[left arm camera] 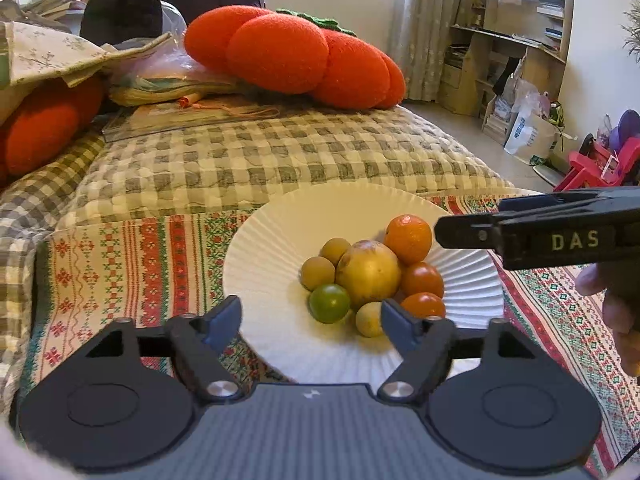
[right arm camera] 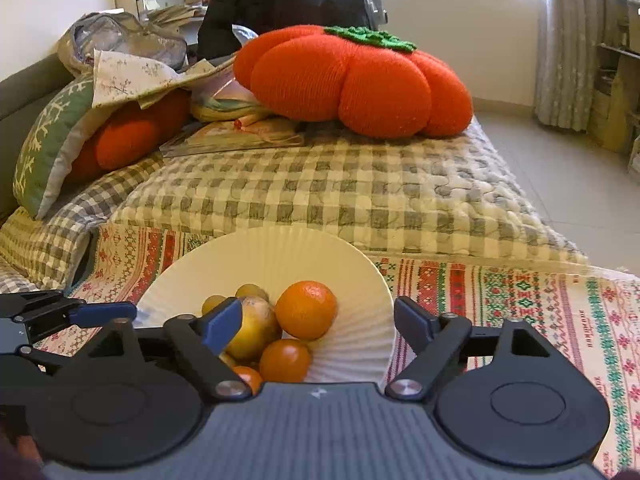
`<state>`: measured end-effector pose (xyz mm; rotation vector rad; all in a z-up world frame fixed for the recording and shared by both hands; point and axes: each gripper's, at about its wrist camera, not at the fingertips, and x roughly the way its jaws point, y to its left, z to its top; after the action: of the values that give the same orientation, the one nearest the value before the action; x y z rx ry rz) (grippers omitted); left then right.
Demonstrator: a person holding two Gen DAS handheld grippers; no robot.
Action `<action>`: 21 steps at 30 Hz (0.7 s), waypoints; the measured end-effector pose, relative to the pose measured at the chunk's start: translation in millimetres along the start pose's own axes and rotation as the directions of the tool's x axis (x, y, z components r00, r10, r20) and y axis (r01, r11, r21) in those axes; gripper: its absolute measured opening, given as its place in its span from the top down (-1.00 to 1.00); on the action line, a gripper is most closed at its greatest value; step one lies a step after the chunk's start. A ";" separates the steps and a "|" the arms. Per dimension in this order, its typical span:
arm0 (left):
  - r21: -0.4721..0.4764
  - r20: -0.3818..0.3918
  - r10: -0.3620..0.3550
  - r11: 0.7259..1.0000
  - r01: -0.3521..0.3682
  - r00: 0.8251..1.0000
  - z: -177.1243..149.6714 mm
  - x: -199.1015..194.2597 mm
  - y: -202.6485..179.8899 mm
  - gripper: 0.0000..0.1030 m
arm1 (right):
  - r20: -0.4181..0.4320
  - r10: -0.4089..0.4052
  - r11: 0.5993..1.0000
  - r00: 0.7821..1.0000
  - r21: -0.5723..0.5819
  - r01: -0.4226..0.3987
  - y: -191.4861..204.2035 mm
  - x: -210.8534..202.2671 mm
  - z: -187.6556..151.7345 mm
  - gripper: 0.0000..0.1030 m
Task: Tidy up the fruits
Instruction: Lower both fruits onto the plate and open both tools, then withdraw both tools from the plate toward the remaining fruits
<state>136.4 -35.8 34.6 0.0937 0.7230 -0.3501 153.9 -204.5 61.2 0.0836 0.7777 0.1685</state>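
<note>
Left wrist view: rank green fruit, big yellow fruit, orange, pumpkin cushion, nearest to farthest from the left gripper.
1. green fruit, between the left gripper fingers, plate front
2. big yellow fruit, pile centre
3. orange, back right of pile
4. pumpkin cushion, far on the bed

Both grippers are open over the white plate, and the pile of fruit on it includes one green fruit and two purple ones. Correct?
Not quite. No fruit is purple. In the left wrist view the white plate holds the green fruit among yellow, orange and red ones. The left gripper and right gripper are both open.
</note>
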 end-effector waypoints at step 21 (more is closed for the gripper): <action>-0.014 -0.050 0.024 1.000 -0.025 0.998 -33.6 -57.5 0.5 -0.83 | -0.010 -0.040 0.998 0.999 0.054 0.041 11.7 -58.5 -41.2 -0.99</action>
<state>75.5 -12.4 47.6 0.0979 0.7732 -0.3200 82.5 -203.2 74.0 0.1179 0.7928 0.1096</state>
